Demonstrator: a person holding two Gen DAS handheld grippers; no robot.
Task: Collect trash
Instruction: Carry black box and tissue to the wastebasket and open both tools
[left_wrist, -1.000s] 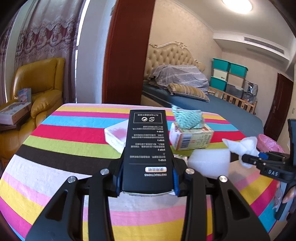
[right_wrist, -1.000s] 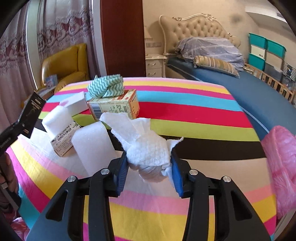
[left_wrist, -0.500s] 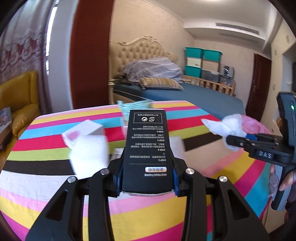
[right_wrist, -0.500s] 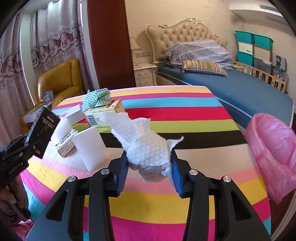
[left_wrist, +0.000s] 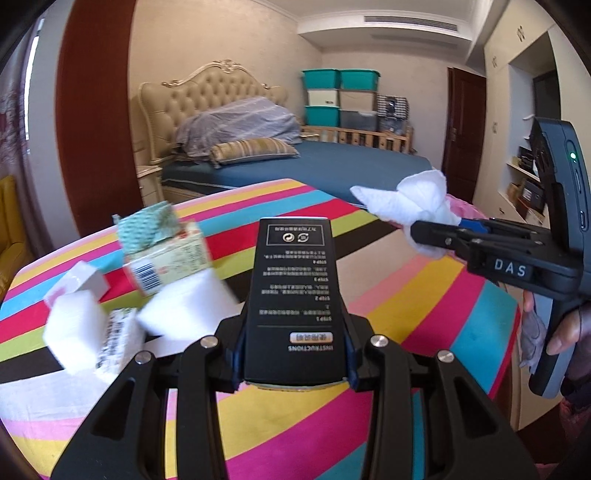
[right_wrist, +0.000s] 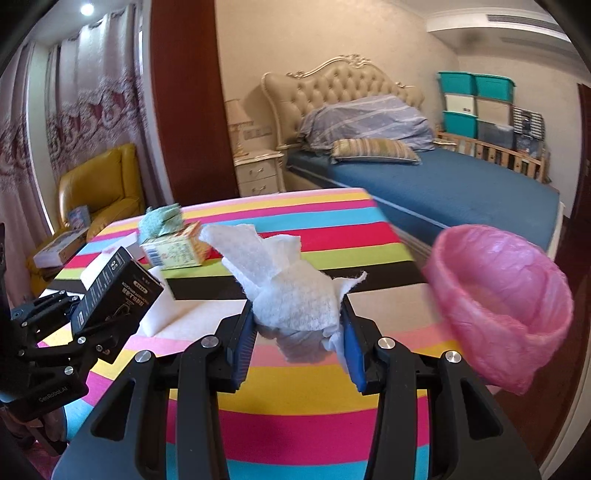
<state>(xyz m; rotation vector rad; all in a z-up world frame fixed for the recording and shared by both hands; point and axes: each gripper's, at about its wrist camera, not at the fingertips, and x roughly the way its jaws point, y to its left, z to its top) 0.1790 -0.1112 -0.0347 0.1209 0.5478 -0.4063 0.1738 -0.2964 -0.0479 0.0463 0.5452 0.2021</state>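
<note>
- In the left wrist view, white foam blocks (left_wrist: 75, 334) are seen at the lower left of the frame on the striped bench (left_wrist: 424, 295), blurred, with a small printed carton (left_wrist: 118, 332) between them.
- A little higher, a beige box (left_wrist: 166, 258) is seen lying on the bench, and a green patterned cloth (left_wrist: 147, 229) is placed on top of it.
- In the lower centre, a black box (left_wrist: 293, 295) with white printed text is pinched by the left claw (left_wrist: 293, 369); its blue pads are pressed on both sides of the box.
- At the right of this frame, the right claw (left_wrist: 430, 230) is seen from the side, pinching a crumpled white tissue (left_wrist: 406, 205) above the bench edge; a hand (left_wrist: 565, 325) is seen on its handle.
- In the right wrist view, the left claw (right_wrist: 92, 328) with the black box (right_wrist: 114, 291) is seen at the lower left.
- In the centre, the white tissue (right_wrist: 291, 291) is squeezed between the blue pads of the right claw (right_wrist: 299, 332).
- At the right, a bin lined with a pink bag (right_wrist: 498, 306) is seen just beside the bench edge, its mouth open.
- In the upper part, a bed (right_wrist: 461, 184) is seen behind the bench.
</note>
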